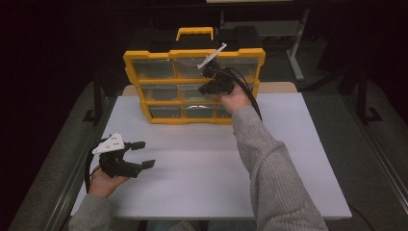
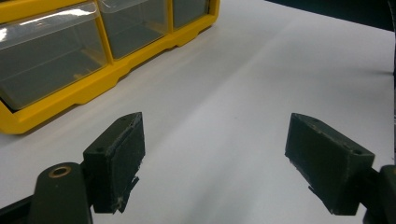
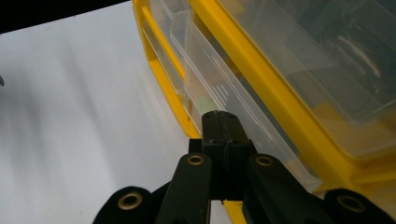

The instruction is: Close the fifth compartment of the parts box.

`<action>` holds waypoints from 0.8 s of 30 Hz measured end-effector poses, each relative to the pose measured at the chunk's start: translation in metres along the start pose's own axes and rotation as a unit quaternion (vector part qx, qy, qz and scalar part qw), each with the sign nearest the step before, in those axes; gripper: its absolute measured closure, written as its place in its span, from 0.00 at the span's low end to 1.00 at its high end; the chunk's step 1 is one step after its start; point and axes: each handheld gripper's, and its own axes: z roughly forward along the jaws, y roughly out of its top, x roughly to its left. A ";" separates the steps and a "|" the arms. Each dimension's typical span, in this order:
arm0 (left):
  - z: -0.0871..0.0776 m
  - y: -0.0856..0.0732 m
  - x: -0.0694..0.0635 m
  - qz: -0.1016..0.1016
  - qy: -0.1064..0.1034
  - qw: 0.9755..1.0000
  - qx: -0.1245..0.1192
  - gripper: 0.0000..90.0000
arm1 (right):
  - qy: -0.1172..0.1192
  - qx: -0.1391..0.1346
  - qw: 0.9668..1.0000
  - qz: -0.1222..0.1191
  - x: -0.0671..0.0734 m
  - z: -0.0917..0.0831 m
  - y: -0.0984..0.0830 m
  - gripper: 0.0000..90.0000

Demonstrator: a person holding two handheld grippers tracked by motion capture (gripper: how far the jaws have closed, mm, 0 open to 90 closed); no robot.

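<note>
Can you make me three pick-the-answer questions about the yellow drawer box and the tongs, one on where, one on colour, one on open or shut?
1. Where does the drawer box stand?
A. at the far side of the white table
B. on the floor
C. in the person's lap

2. What colour is the box's frame?
A. red
B. yellow
C. green

3. How are the left tongs?
A. shut tight
B. holding a drawer
C. open, with nothing between them

Answers:
1. A: in the high view the box stands at the table's far edge.
2. B: the frame and handle are yellow around clear drawers.
3. C: the left gripper view has the jaws wide apart over bare table, while the right tongs are shut at a middle drawer.
</note>
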 end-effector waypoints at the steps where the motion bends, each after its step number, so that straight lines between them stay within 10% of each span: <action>1: 0.000 0.000 0.000 0.000 0.000 1.000 0.001 0.22 | -0.001 -0.001 1.000 -0.001 0.000 0.001 0.000 0.99; 24: 0.002 -0.001 0.000 0.000 0.000 1.000 0.004 0.22 | 0.007 -0.023 1.000 0.012 -0.004 0.007 -0.006 0.99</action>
